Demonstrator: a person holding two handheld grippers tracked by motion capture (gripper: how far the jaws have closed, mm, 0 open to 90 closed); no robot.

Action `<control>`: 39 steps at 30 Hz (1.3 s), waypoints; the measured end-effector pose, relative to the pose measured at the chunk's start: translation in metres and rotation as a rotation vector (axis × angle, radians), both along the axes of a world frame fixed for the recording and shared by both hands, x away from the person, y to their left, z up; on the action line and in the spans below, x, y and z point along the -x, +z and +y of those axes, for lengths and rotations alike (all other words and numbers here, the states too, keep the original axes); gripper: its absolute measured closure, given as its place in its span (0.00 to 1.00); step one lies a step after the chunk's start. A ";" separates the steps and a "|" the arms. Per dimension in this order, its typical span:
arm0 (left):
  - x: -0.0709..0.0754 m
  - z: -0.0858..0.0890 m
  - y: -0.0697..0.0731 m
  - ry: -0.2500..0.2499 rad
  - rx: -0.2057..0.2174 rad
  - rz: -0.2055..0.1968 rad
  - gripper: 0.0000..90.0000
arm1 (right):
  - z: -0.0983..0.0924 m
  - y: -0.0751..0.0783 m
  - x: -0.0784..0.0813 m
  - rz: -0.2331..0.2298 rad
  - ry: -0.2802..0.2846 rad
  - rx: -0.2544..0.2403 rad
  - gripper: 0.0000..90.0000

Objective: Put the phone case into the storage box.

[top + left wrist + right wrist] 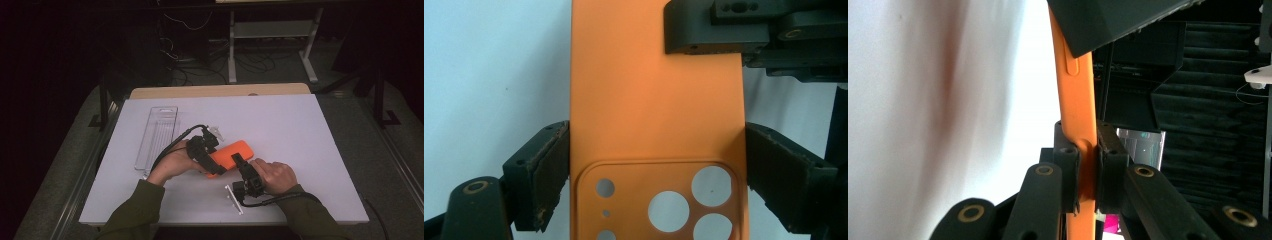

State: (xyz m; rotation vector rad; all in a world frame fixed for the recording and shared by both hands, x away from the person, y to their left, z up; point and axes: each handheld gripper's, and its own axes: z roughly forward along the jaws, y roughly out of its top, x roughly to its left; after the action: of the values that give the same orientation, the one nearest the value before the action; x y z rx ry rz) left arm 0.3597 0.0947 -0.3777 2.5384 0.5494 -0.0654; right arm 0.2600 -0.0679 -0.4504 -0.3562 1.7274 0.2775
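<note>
Gripping the flat orange plastic phone case (231, 156) from two sides, both grippers meet over the white rectangular table mat (300, 150). Landmark is the case itself; it sits above the mat's front-centre area, lifted at a slant.

Left gripper (210, 159): jaws spread wide and clamped across the case's full width, pads pressing both long edges just above the raised camera cutout panel (three big round holes plus small ones, seen in the left gripper view (656, 125)). Left hand (172, 162) sits to the left of the case.

Right gripper (239, 161): jaws brought together on the case's thin edge, pinching it between the pads. Right gripper view shows the case (1078, 100) edge-on, side button slot visible above the pinch point. Right hand (275, 175) sits to the right of the case and nearer the person.

Around the case:
- clear rectangular plastic tray (157, 135) lies flat on the mat, well to the left of the case and farther back
- small white plastic piece (216, 132) just behind the case, near the left gripper's cable
- thin white bracket-like part (234, 199) on the mat in front of the case, beside the right gripper's body

Olive green sleeves (135, 210) enter from the near edge.
</note>
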 end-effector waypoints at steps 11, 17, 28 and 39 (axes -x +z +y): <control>0.000 0.007 0.005 -0.007 0.055 0.001 0.20 | -0.002 0.001 0.000 -0.003 0.002 -0.015 0.91; 0.000 0.008 0.004 0.011 0.084 0.008 0.14 | -0.002 0.001 0.000 -0.002 0.001 -0.013 0.91; 0.001 0.009 0.006 0.009 0.105 -0.010 0.00 | -0.004 0.001 -0.002 0.013 -0.009 -0.009 0.91; 0.003 0.014 0.005 0.004 0.118 -0.031 0.00 | -0.026 0.005 -0.009 0.025 -0.049 -0.004 0.91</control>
State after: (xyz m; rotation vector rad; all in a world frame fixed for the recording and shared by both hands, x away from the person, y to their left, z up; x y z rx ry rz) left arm 0.3564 0.1087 -0.3725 2.4199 0.5235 -0.0554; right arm 0.2692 -0.0940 -0.4450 -0.3086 1.7569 0.2509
